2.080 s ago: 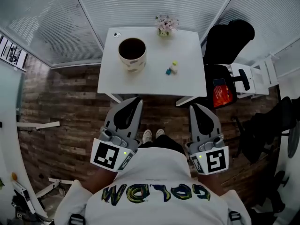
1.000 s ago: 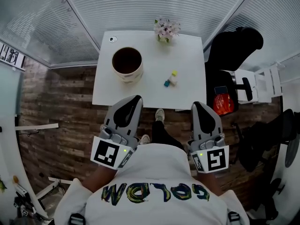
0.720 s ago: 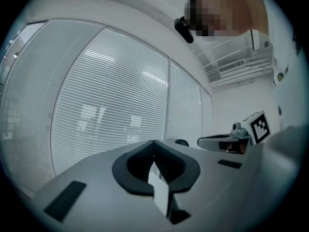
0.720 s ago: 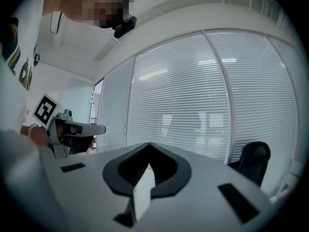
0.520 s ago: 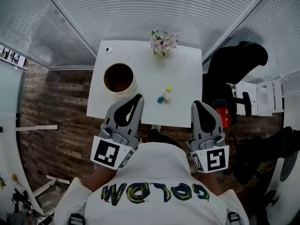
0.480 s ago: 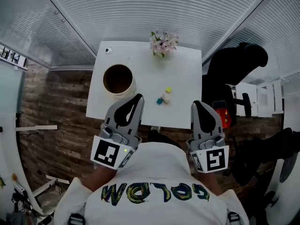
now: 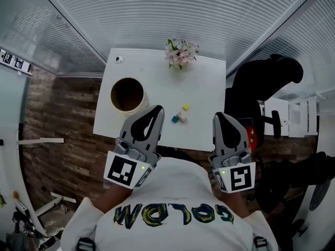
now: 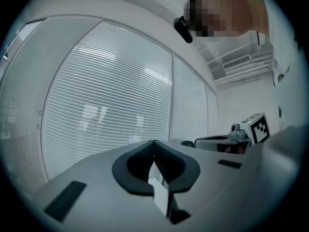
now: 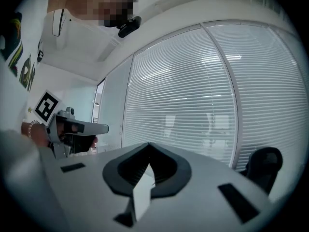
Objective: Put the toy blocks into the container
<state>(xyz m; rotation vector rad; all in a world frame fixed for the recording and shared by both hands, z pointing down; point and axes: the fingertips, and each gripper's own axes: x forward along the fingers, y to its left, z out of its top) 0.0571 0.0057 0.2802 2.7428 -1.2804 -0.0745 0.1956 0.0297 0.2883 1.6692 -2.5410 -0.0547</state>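
Both grippers are closed and empty. The left gripper point(image 7: 155, 110) and right gripper point(image 7: 220, 117) point level over the near edge of the table point(image 7: 204, 88), which has drawn closer beneath them in the last second, so the approach looks nearly done. The blocks point(image 7: 181, 115) sit clustered between the two grippers, just beyond them. They are still outside the container point(image 7: 127, 94), which stands to their left, and no pick has begun.

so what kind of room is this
Likely a small office or meeting room: walls of white blinds, a black office chair, and a white table on a wood-look floor.
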